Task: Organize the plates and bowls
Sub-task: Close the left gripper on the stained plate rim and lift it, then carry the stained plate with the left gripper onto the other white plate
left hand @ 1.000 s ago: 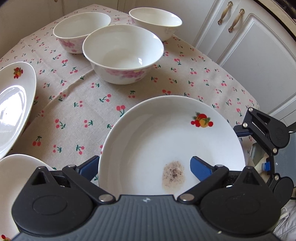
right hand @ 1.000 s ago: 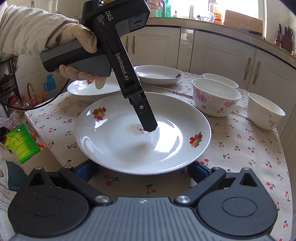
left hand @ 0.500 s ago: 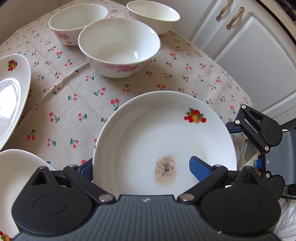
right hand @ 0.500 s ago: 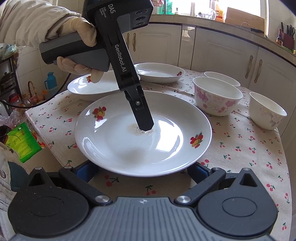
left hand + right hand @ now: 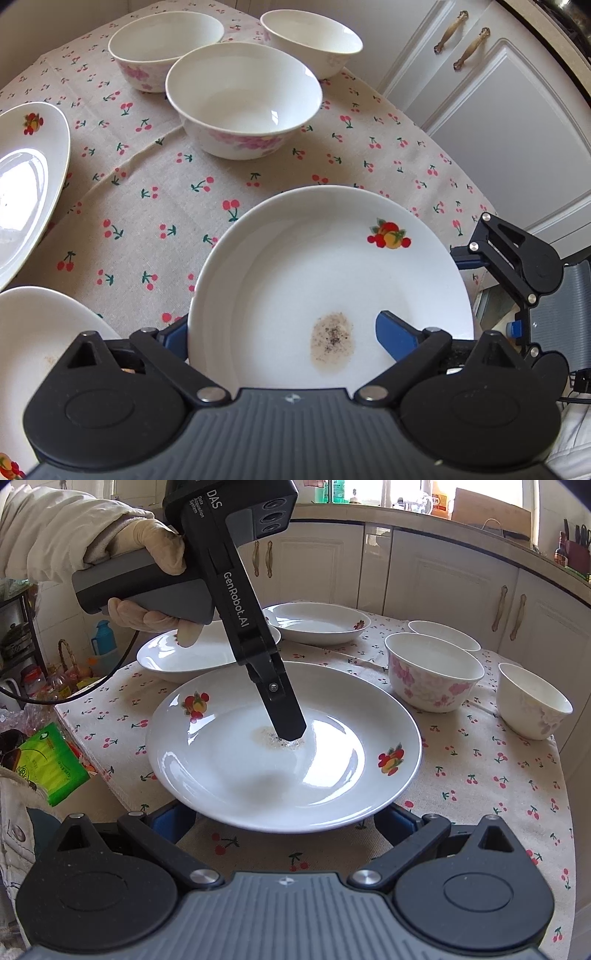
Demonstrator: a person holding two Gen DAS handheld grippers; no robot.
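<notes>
scene: round table under a beige cherry-print tablecloth (image 5: 147, 206), white kitchen cabinet doors (image 5: 498, 122) behind it
target: shallow white ceramic plate with fruit decals (image 5: 332, 266), at the table edge nearest both cameras, flat on the cloth as far as I can tell
dirt: brownish speckled patch (image 5: 332, 343) in the plate's well, near centre
left gripper (image 5: 282, 321): black body, blue pads, pointing steeply down onto the plate, held by a hand in a cream glove (image 5: 147, 572)
left fingers: spread, straddling the plate rim. One pad is over the well just beside the dirty patch, the other is outside the rim and half hidden behind it. Jaws have just been closing with the rim between them; no pinch visible.
left tip, from the right wrist view: the one visible finger comes down at the dirty patch; contact with the plate looks likely but I can't confirm it
right gripper (image 5: 284, 814): low at the plate's near edge, on the side opposite the left one
right fingers: spread wide, both blue pads tucked below the overhanging rim; nothing clamped, and I can't tell whether they touch the plate
other plates: two more white fruit-decal plates, one (image 5: 26, 184) and another (image 5: 33, 350), side by side, well apart from the target
bowls: three white bowls with pink flower print, the closest (image 5: 243, 99), then (image 5: 162, 48) and (image 5: 314, 37), clustered at the far side, upright, none stacked
off-table: green plastic packet (image 5: 51, 764) below the table edge
</notes>
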